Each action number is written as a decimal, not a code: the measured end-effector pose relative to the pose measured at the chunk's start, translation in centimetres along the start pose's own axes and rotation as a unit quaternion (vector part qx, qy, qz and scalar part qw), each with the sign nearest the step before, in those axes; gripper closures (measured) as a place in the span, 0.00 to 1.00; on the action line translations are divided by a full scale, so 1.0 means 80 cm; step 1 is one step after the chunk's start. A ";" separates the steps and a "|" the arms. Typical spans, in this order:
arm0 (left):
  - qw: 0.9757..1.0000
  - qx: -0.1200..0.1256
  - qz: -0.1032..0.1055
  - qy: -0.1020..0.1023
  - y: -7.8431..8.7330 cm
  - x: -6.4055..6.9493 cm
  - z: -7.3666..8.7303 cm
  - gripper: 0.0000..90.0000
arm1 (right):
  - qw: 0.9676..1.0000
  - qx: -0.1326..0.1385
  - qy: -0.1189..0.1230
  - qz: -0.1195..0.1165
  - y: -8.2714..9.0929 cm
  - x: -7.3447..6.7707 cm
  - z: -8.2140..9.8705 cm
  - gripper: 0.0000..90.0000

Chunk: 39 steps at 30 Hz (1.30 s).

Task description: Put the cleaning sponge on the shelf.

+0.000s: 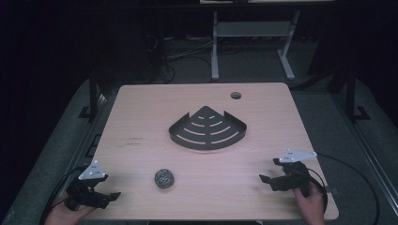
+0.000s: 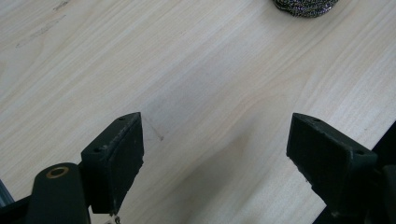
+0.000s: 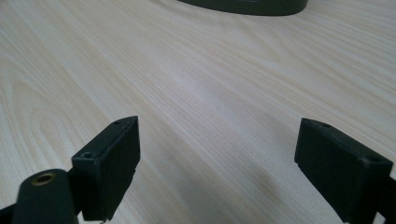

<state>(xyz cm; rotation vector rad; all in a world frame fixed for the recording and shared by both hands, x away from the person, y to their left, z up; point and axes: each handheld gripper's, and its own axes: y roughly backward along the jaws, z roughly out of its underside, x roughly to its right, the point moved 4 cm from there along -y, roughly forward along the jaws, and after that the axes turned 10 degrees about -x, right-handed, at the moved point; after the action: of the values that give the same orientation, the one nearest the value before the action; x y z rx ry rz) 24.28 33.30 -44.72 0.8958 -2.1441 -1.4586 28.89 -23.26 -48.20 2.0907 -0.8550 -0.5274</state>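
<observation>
Right now the scourer [image 1: 164,178], a small ball of wire wool, sits on the near part of the table [image 1: 141,117], between the two grippers and closer to the left gripper [image 1: 104,196]. That one gapes wide with nothing in it; so does the right gripper [image 1: 268,176]. The ball looks light and springy, likely to squash rather than slip, so pinching it across its middle should do. The dark rack [image 1: 208,129] lies farther off, mid-table.
</observation>
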 end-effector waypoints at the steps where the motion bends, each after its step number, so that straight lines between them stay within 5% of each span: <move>1: 1.000 -0.001 0.001 -0.001 -0.001 0.000 -0.001 0.20 | 1.000 -0.001 -0.001 -0.001 0.000 0.000 0.000 0.15; 39: 0.998 -0.008 0.019 -0.052 -0.013 0.018 -0.054 0.20 | 1.000 0.004 -0.004 -0.003 0.004 0.001 0.002 0.15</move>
<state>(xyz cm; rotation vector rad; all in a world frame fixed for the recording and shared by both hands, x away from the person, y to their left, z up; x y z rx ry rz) 26.29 29.10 -44.08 0.7852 -2.2093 -1.5324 28.69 -23.53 -48.09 2.1004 -0.8569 -0.5363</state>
